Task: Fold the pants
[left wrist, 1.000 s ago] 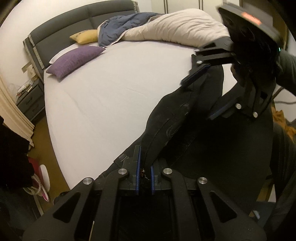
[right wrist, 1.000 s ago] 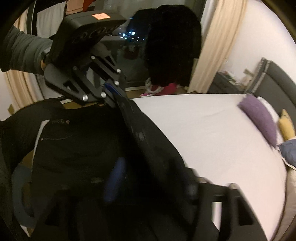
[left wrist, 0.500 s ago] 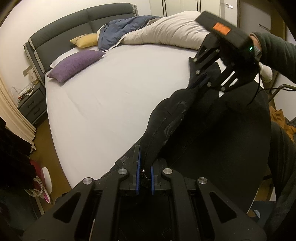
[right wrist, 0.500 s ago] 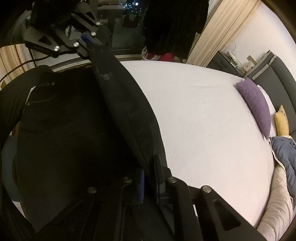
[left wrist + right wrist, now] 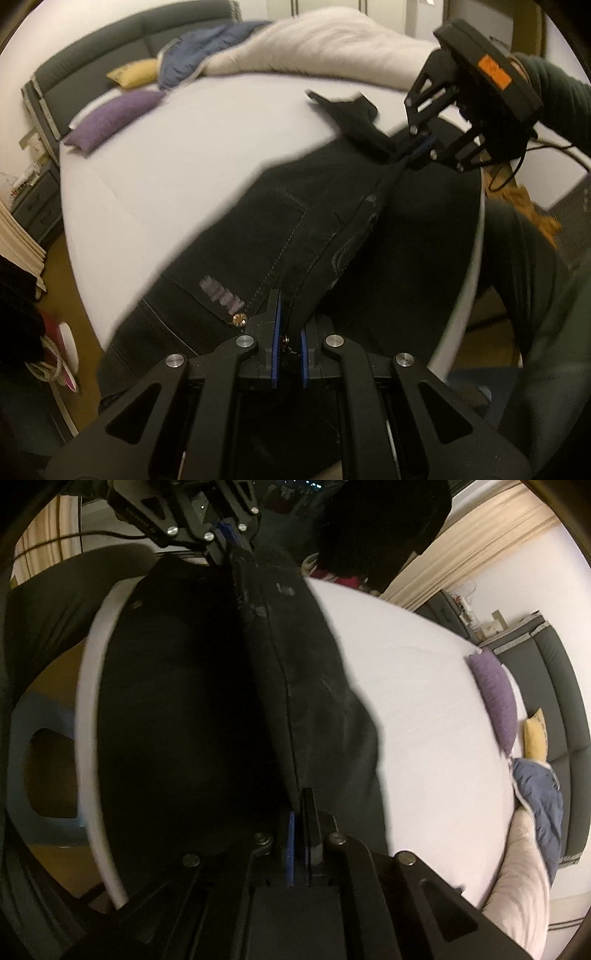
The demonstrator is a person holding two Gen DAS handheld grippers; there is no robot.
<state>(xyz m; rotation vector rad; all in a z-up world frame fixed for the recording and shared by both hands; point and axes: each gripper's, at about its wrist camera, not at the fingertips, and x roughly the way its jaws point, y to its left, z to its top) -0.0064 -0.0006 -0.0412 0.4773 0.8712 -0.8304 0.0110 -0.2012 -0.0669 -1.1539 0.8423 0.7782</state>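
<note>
**Both tools clamped on the pants at the edge of the bed**

While I lean over the near edge of the bed (image 5: 192, 155), my left tool (image 5: 287, 334) is pinched tight on the waistband of the black pants (image 5: 295, 221), right beside the small metal button (image 5: 239, 319). Its blue pads (image 5: 274, 343) press on a fold of the dark cloth, with almost no gap left between them. My right tool (image 5: 415, 153) is further along the same raised edge of the pants, and its jaws have just been closing; now they are clamped on the cloth too, as my right wrist view shows at its lower edge (image 5: 297, 843).

Between the two tools a ridge of fabric runs taut. On one side of it the pants spread over the white sheet; on the other side they hang over the rim of the mattress (image 5: 92, 709), toward my dark sleeve (image 5: 554, 99). One loose corner of cloth (image 5: 343, 105) sticks out on the sheet beyond the right tool.

Far up the bed lie a purple pillow (image 5: 110, 118), a yellow pillow (image 5: 133, 74), a blue blanket (image 5: 199, 55) and a cream duvet (image 5: 332, 48), all well apart from the pants.
</note>
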